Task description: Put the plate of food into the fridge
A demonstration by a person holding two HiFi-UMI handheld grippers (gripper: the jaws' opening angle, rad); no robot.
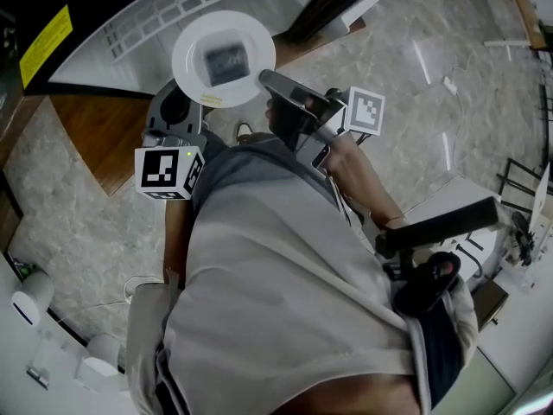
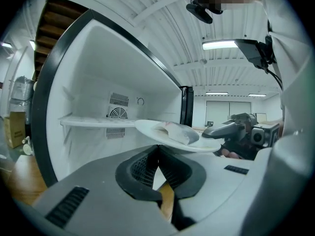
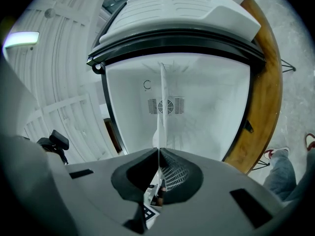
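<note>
A white plate (image 1: 194, 54) carries a wrapped piece of food (image 1: 226, 60). It hangs in front of the open fridge (image 1: 173, 7). My right gripper (image 1: 266, 78) is shut on the plate's right rim. In the right gripper view the plate (image 3: 161, 107) shows edge-on between the pads of that gripper (image 3: 159, 151). My left gripper (image 1: 177, 104) sits just under the plate's near edge, and its jaws look shut with nothing in them. In the left gripper view the plate (image 2: 147, 128) and food (image 2: 174, 132) float above that gripper (image 2: 158, 149), and the right gripper (image 2: 216, 131) holds the plate from the right.
The fridge compartment (image 2: 98, 82) is white inside, with a shelf (image 2: 93, 122) and a round fan vent (image 2: 118, 113) on the back wall. A wooden panel (image 1: 112, 137) runs beside the fridge. The person's foot (image 1: 245, 131) is on the stone floor.
</note>
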